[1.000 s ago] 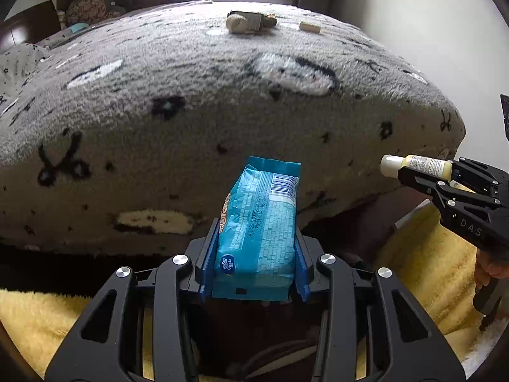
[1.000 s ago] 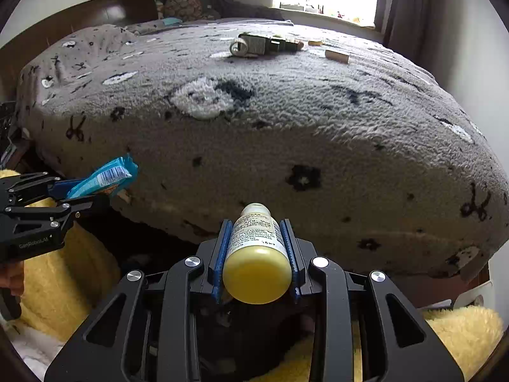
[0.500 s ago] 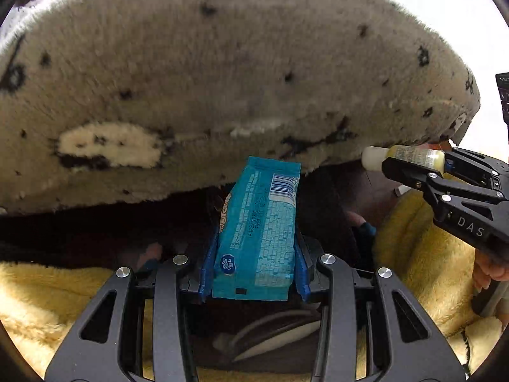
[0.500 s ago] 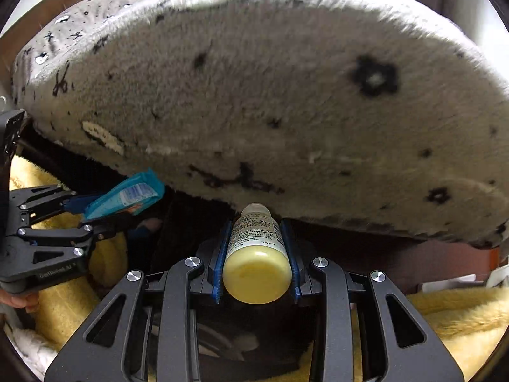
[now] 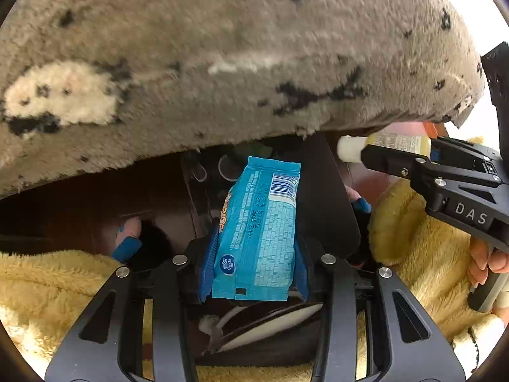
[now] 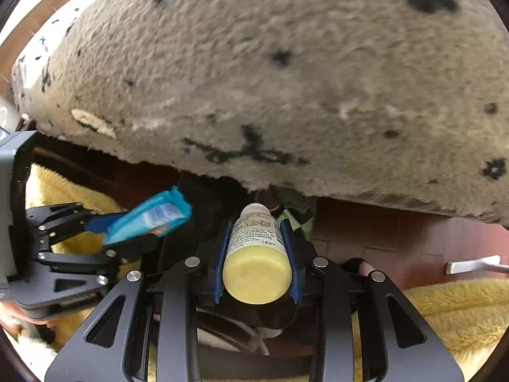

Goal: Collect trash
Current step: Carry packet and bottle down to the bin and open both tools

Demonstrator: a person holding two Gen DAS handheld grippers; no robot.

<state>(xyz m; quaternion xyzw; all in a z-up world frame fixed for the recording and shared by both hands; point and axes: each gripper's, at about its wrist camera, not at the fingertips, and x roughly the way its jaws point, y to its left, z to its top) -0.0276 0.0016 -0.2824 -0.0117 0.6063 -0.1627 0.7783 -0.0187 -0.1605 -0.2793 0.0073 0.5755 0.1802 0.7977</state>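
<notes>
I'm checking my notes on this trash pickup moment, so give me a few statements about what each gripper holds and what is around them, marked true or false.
1. The left gripper is shut on a blue packet. True.
2. The right gripper is empty. False: its fingers clamp a small bottle with yellowish contents.
3. The blue packet has a barcode printed near its far end. True.
4. The bottle's cap points back toward the right wrist camera. False: the flat base faces the camera and the white cap points away.
5. A grey fleecy blanket with dark marks fills the upper part of both views. True.
</notes>
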